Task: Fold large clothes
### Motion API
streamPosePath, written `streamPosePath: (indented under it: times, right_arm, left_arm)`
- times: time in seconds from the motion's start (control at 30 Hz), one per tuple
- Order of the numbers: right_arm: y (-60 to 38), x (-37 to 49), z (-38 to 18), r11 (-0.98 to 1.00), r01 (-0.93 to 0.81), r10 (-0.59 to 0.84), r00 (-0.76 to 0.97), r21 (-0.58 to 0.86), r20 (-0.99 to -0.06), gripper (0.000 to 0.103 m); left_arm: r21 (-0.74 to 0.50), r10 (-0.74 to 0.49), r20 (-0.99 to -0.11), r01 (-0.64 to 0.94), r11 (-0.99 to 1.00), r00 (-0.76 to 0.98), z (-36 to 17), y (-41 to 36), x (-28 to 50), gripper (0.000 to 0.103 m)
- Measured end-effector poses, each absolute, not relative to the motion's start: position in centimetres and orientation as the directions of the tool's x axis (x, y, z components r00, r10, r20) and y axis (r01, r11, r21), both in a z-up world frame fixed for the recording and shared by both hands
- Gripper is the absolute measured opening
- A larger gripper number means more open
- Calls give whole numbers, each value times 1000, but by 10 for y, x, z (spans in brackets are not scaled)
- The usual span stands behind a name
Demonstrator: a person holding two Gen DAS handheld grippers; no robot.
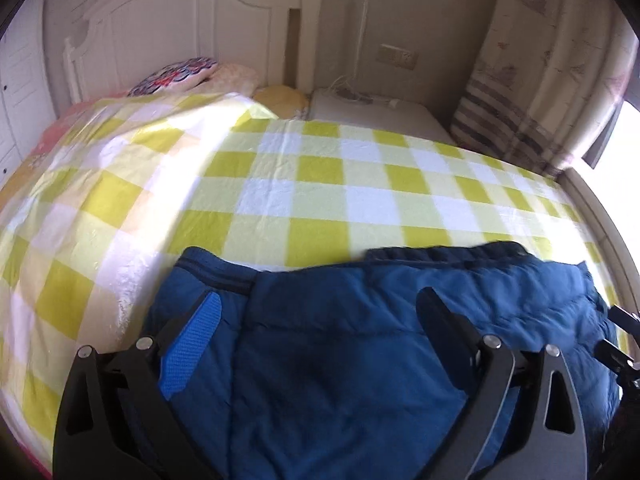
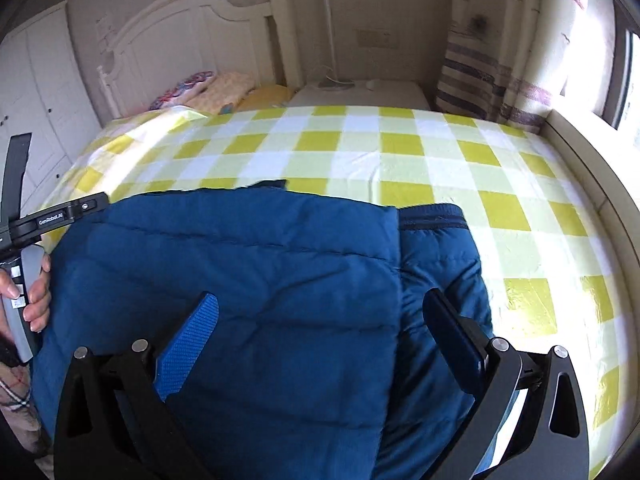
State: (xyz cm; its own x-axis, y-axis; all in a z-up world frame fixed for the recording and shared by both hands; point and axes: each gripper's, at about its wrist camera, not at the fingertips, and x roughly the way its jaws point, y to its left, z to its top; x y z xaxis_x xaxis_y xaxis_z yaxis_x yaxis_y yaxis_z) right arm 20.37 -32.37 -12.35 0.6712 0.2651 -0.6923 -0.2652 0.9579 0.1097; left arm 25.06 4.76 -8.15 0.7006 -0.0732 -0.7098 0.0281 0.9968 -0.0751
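A blue quilted jacket (image 1: 340, 340) lies folded on the near part of the bed, with a dark ribbed hem along its far edge. It also shows in the right wrist view (image 2: 260, 280), one panel folded over another. My left gripper (image 1: 320, 312) is open above the jacket, its fingers spread wide and holding nothing. My right gripper (image 2: 324, 312) is open too, hovering over the jacket's right part. The left gripper's body and the hand holding it show at the left edge of the right wrist view (image 2: 28, 272).
The bed has a yellow and white checked sheet (image 1: 320, 184). Pillows (image 1: 192, 76) lie by the white headboard (image 1: 180, 28). A white bedside cabinet (image 1: 372, 112) and a striped curtain (image 1: 520, 92) stand at the back right. A window ledge (image 2: 592, 160) runs along the right.
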Motion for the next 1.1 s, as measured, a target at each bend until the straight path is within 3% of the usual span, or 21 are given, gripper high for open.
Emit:
streamPosePath:
  times: [0.13, 0.23, 0.47, 0.73, 0.87, 1.0, 1.1]
  right_arm:
    - [-278, 171, -116, 914, -406, 310, 664, 20, -680, 98]
    - [-242, 164, -142, 876, -478, 287, 630, -69, -721, 98]
    - [-254, 171, -148, 888, -460, 319, 610, 4, -726, 98]
    - [-319, 156, -140, 956, -294, 214, 674, 9, -707, 98]
    - [-350, 161, -154, 956, -262, 275, 664, 129, -695, 98]
    - [-343, 158, -152, 967, -244, 218, 677, 65, -703, 98]
    - [-328, 141, -136, 980, -201, 149, 721, 1, -676, 98]
  left_arm:
    - [26, -121, -663, 184, 983, 739, -78, 0, 200, 101]
    - [122, -67, -742, 233, 965, 667, -123, -25, 200, 101]
    - [18, -123, -754, 207, 978, 645, -128, -7, 206, 101]
    - [104, 40, -704, 46, 994, 710, -107, 63, 178, 101]
    - [26, 17, -727, 2, 1000, 686, -119, 89, 177, 101]
    - [144, 106, -715, -3, 990, 691, -123, 72, 179, 101]
    - [149, 112, -710, -6, 989, 696, -122, 72, 178, 101]
